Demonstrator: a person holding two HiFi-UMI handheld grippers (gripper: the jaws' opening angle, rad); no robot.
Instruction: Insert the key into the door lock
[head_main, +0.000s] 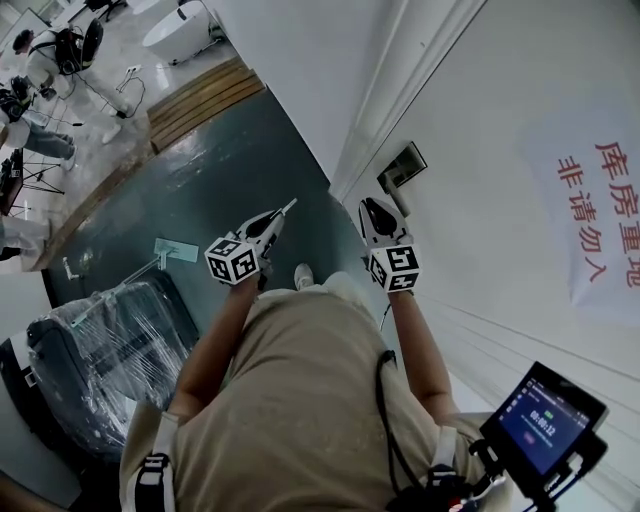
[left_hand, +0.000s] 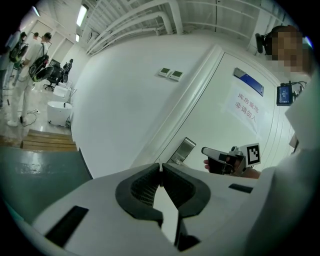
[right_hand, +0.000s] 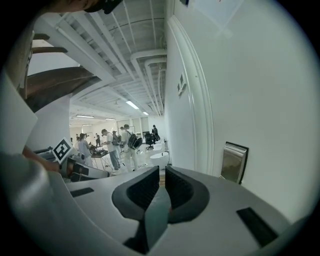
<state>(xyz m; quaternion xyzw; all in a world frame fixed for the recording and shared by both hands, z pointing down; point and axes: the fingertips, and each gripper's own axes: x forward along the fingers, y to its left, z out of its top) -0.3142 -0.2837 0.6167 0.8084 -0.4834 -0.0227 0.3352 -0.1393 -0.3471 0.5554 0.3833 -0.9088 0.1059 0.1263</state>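
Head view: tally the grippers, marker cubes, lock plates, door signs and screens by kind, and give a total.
Grippers: 2, the left gripper and the right gripper
Marker cubes: 2, the left cube and the right cube
Lock plate: 1
Door sign: 1
Screen: 1
Total: 7

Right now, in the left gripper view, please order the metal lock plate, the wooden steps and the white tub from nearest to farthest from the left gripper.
1. Metal lock plate, on the door just ahead.
2. Wooden steps, on the floor at left.
3. White tub, beyond the steps, far left.
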